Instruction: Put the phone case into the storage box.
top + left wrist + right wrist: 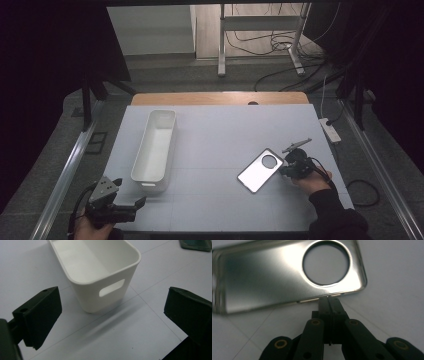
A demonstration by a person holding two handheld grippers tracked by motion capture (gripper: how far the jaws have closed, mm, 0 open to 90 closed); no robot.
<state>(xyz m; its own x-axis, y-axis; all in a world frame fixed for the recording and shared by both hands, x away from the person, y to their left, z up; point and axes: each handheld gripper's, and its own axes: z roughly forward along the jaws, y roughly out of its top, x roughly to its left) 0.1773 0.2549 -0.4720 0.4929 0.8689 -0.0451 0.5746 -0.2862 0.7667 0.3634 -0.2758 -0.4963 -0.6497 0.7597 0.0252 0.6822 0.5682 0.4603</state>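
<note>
I see my right gripper [329,298] clenched, tips at the long edge of the phone case [287,275] | case lies flat on the table [215,150], right of the white bin [155,145] | left gripper [112,315] released, near the bin's handle end | no readable writing.

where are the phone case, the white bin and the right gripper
phone case [269,277], right gripper view, its shiny flat back
white bin [156,145], high view, its inner floor
right gripper [329,299], right gripper view, tips of its closed jaws at the case's edge
</note>
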